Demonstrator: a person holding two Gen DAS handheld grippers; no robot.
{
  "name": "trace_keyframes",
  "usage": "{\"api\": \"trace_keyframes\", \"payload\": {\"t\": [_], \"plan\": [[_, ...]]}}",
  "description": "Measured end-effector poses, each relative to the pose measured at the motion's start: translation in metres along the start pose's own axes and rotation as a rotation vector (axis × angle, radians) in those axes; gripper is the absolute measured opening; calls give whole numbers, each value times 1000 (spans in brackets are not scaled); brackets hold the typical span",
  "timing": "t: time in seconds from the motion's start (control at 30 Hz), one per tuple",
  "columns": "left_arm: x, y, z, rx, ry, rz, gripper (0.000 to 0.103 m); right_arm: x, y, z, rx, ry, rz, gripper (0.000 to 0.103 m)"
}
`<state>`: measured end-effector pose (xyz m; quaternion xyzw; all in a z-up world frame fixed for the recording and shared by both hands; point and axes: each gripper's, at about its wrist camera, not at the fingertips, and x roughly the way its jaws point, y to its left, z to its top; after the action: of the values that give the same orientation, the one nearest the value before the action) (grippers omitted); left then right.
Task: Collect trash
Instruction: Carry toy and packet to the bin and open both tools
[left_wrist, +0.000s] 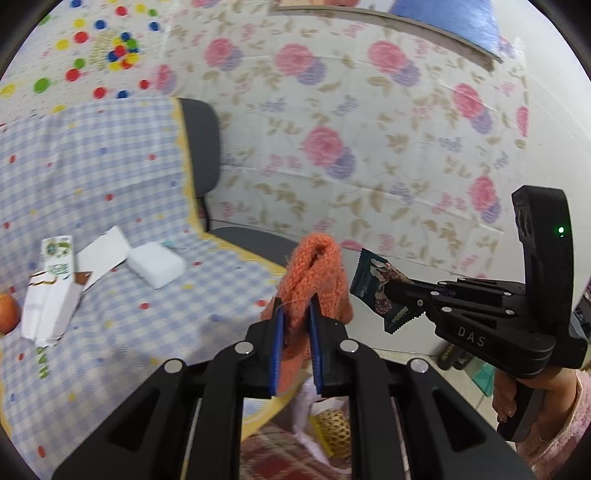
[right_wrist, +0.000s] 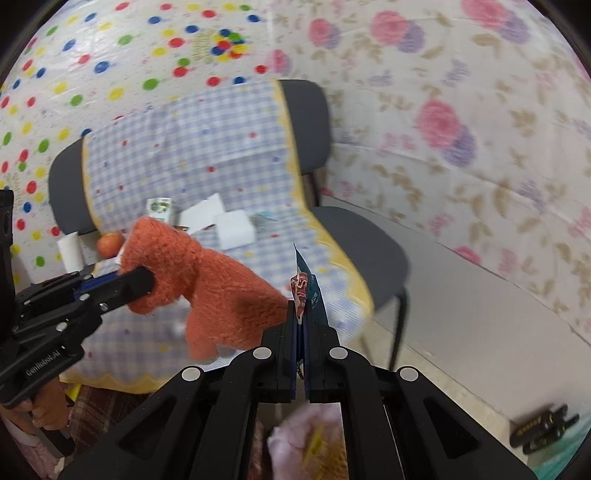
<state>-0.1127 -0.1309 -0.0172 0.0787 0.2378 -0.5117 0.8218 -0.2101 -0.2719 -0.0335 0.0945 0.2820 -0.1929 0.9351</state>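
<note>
My left gripper (left_wrist: 297, 306) is shut on an orange knitted cloth (left_wrist: 314, 273), which sticks up between its blue pads; from the right wrist view the cloth (right_wrist: 210, 288) hangs from that gripper (right_wrist: 144, 282) in the air in front of the chair. My right gripper (right_wrist: 302, 314) is shut on a dark snack wrapper (right_wrist: 308, 291), held edge-on. From the left wrist view that wrapper (left_wrist: 376, 284) is pinched in the right gripper (left_wrist: 400, 291), just right of the cloth.
A chair (right_wrist: 369, 251) draped with a blue checked cloth (left_wrist: 110, 192) holds a milk carton (left_wrist: 55, 266), white paper (left_wrist: 101, 254), a white block (left_wrist: 157, 264), an apple (right_wrist: 110, 243) and a paper roll (right_wrist: 70, 251). A pink bag (right_wrist: 310, 443) lies below. Floral sheeting (left_wrist: 369, 147) covers the wall.
</note>
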Motion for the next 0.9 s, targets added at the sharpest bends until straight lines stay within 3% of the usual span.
{"api": "trace_keyframes", "payload": {"t": [0.17, 0.63, 0.73, 0.77, 0.83, 0.9], "plan": [[14, -34, -7, 39, 34, -85, 11, -22, -33, -26, 60, 26, -81, 4], [94, -65, -60, 79, 264, -121, 12, 15, -75, -92, 185, 183, -110, 8], [105, -67, -65, 82, 305, -117, 15, 21, -81, -97, 204, 198, -108, 18], [108, -67, -66, 80, 315, -118, 19, 22, -84, -99, 211, 205, -106, 28], [112, -64, -66, 64, 330, -119, 27, 24, -87, -100, 219, 207, -105, 37], [111, -61, -65, 58, 325, -116, 39, 24, -88, -99, 221, 207, -106, 38]]}}
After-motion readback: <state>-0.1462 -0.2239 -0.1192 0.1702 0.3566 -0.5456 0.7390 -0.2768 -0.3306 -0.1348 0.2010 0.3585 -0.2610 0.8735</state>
